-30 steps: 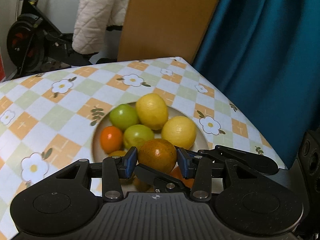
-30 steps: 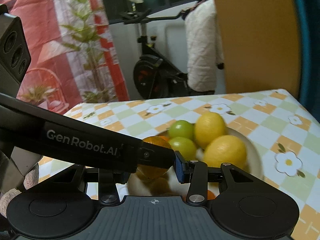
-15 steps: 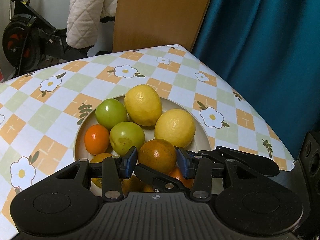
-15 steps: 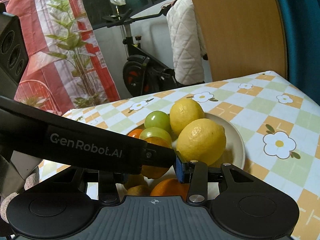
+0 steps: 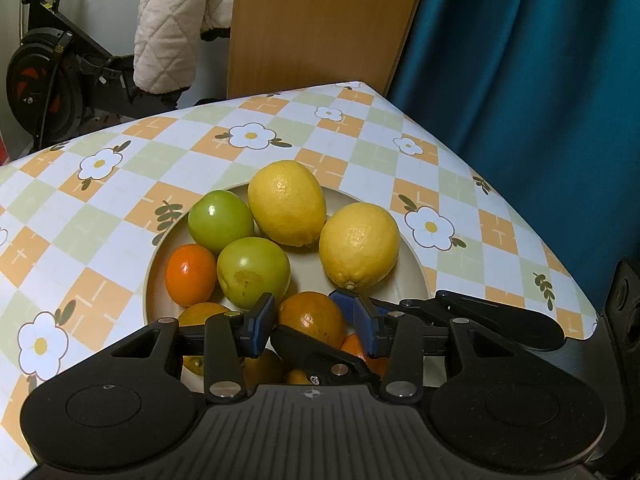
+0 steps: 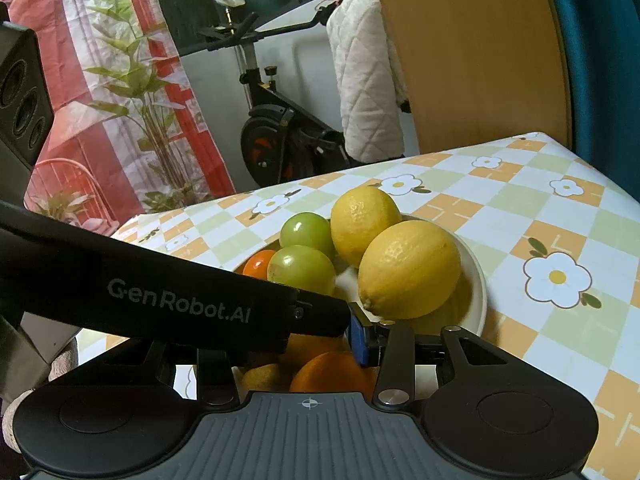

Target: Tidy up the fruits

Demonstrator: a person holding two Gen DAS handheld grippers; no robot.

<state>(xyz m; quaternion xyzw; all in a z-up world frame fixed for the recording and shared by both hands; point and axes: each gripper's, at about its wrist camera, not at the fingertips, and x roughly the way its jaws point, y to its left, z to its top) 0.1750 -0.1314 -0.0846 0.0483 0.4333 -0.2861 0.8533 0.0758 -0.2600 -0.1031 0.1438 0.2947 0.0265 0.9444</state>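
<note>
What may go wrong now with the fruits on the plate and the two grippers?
The left gripper holds an orange over the crowded plate; released here, it may roll off the pile. The left gripper's arm crosses close over the right gripper, so a careless move may knock them together.

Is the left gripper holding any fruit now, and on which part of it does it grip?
The left gripper holds an orange, as far as the left wrist view shows. Its blue pads pinch the fruit's two opposite sides.
</note>
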